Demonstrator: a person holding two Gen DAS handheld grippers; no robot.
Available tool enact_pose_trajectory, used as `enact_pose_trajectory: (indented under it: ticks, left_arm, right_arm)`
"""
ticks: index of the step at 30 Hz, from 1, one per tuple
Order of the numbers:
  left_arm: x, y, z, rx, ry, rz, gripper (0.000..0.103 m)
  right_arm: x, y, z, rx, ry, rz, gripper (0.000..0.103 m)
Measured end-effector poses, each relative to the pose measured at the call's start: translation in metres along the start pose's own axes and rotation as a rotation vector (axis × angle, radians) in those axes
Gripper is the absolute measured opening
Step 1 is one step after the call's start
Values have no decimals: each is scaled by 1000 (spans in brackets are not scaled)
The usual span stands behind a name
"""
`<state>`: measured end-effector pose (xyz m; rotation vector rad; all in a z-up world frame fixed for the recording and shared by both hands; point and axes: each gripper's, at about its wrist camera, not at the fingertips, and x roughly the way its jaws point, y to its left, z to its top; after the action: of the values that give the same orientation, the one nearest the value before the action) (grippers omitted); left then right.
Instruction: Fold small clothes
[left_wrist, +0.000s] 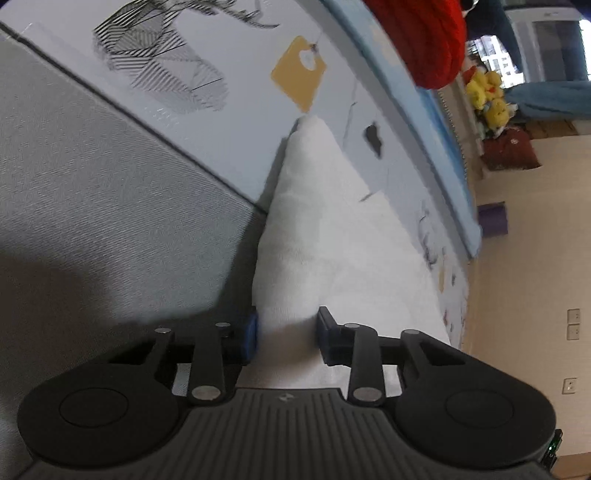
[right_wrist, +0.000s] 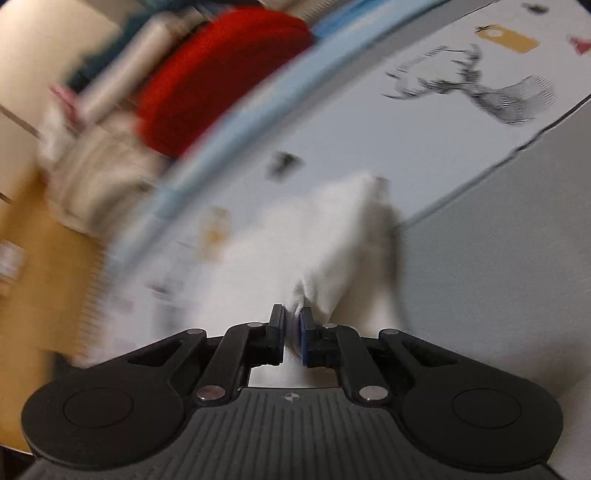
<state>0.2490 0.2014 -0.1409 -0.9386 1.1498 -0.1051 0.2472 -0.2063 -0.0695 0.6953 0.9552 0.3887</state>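
On the left, I have the left gripper (left_wrist: 286, 332) partly open, its fingers (left_wrist: 250, 334) straddling the near end of the white cloth (left_wrist: 314, 236). The fabric sits between the pads, touching the left one, with a gap at the right, so I judge it not yet clamped. From here the cloth runs straight away from the fingers along its long axis, narrowing to a point on the pale printed mat (left_wrist: 229, 110), beside the grey mat (left_wrist: 92, 177).

On the right, the right gripper (right_wrist: 293, 334) is nearly closed, pinching a puckered bit of the cloth (right_wrist: 332, 236); the view is blurred. Both hands sit at the cloth's near edge, the right one the one with a grip.

The cloth looks soft, thick, towel-like, folded into a long wedge.
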Motion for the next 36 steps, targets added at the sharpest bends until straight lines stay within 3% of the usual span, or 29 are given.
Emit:
enact_pose_trajectory:
  ticks: [2,4,5,6,10,12,14,16,18,21,24,26,28,30,31,34,36]
  left_arm:
    - [1,3,1,2,9,34,55]
    - [-1,6,2,-19,4,28,60]
    - [-1,7,3,-20,0,33,61]
    - [0,6,4,-20,0,37,62]
    - [8,4,3,1,12,41,63]
    - [13,1,3,18,10,48,62]
    - [17,-4,3,38,1,38,48]
    - [18,-11,4,76,-17,43,39]
    - [17,-17,5,90,-45,22,35]
    - [8,-26,7,100,-119,-48,34]
    - [1,-33,7,120,-185,-45,38]
    - [2,-32,7,119,-193,30,43]
    - [7,-26,8,112,-138,100,47]
    - [6,-22,7,89,-101,82,48]
    - [4,-22,6,99,-93,83,48]
    - [9,-24,1,161,-56,136,50]
    - [4,-20,-3,147,-64,126,50]
  right_arm:
    - [9,-3,-3,-31,72,-90,9]
    - [27,-12,-11,-68,177,-286,18]
    - [32,-16,-13,-71,202,-335,34]
    - [33,-17,-13,-67,192,-358,50]
    - [34,-15,-8,-47,148,-322,59]
    - [45,-18,-9,-32,174,-315,59]
    - [53,-16,-12,-37,187,-289,59]
    - [61,-8,-13,-75,169,-274,50]
    - [66,-2,-10,-104,136,-272,30]
    - [63,3,0,-99,41,-247,23]
    - [61,13,8,-141,-67,-213,23]
    - [64,15,11,-163,-105,-218,23]
    - [74,12,12,-169,-49,-264,27]
    - [84,7,9,-163,20,-335,48]
    - [82,3,8,-147,30,-349,52]
    - [78,-2,9,-134,41,-334,53]
    - [77,-3,8,-148,40,-351,53]
